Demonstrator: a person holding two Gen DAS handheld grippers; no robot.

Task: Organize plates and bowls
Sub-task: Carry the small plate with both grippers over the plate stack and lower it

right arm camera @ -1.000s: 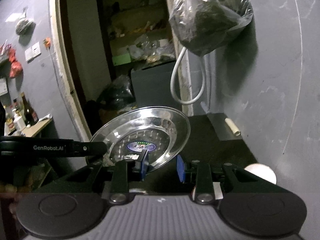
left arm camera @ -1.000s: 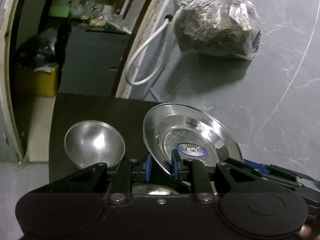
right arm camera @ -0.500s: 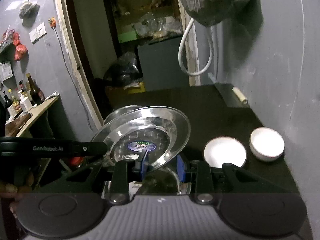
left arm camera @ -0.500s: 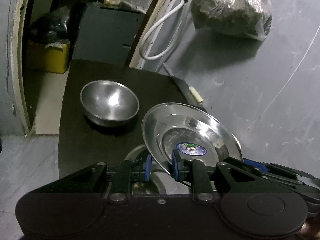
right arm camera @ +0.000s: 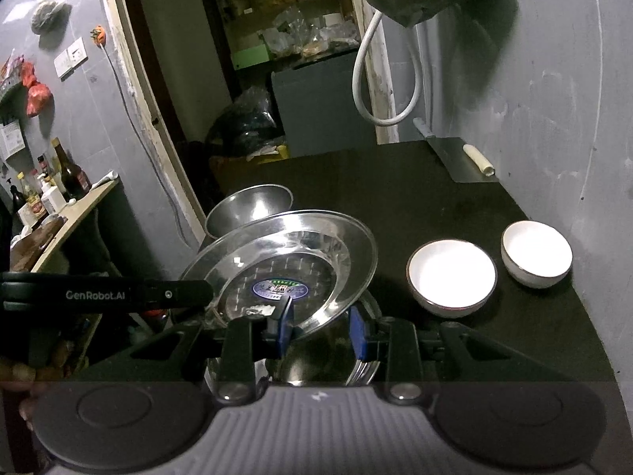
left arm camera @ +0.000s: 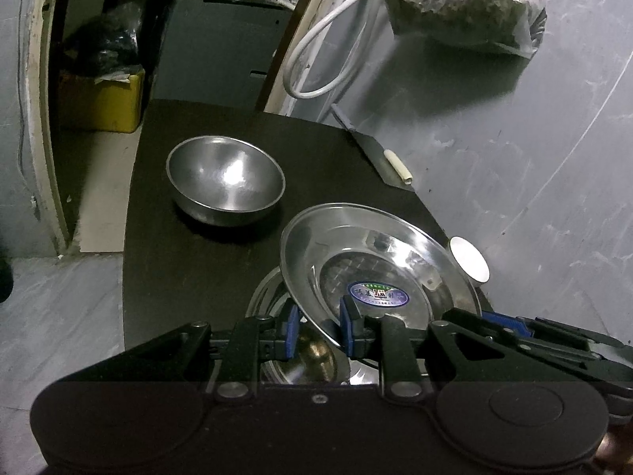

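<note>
Clamping one steel plate (left arm camera: 379, 265), both hand-held grippers (left arm camera: 316, 326) (right arm camera: 320, 324) hover over a dark table (left arm camera: 205, 261).

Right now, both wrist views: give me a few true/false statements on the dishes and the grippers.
1. Both grippers hold the steel plate by its rim. True.
2. The plate lies flat on the table. False: it is tilted, above another steel dish.
3. Two white bowls sit to the plate's right in the right wrist view. True.
4. The steel bowl is stacked on the plate. False: it stands apart on the table.
</note>
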